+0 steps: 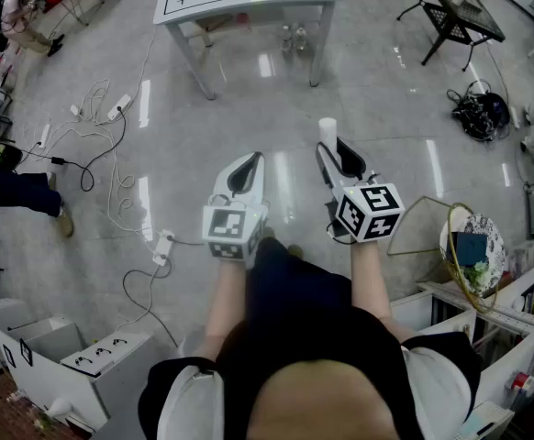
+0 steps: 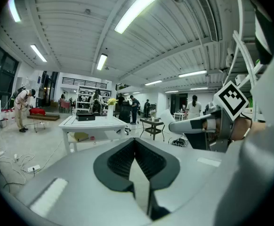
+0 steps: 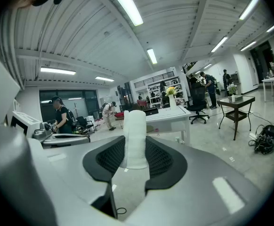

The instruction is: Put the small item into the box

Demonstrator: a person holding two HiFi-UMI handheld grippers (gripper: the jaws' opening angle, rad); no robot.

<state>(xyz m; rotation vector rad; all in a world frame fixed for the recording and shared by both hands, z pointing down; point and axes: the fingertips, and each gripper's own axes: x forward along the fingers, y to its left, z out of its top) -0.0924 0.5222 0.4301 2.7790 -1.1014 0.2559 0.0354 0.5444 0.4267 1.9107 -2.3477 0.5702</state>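
1. Closest to the lens, saw just the person's dark top point(image 1: 294, 337) and bare forearms, with both tongs held out over the shiny floor point(image 1: 405, 154).
2. Far left, down by the feet: spotted a white box point(image 1: 38, 365), partly cut off by the frame edge. Couldn't tell whether to aim for that one or for the black box point(image 2: 85, 117) up on the white table point(image 1: 249, 3) ahead.
3. Moved on to the left gripper point(image 1: 247, 168): found the jaws together with nothing between them, basically idling.
4. Then the right gripper point(image 1: 333, 154): clamped on the small item point(image 3: 136, 138), a white cylinder standing up between the pads and poking out past the tips. So, up in the air in the right tongs, well apart from either box.
5. Guessed the step in hand was the carry. Would've kept the squeeze steady and the cylinder upright, brought it right over the opening, lowered it in and only then let go. Also would've minded the cables point(image 1: 111, 154) on the floor while walking.
6. Hard-to-see stuff: couldn't look inside either box, couldn't see the feet, and couldn't make out the clutter point(image 1: 473, 246) at the right edge.
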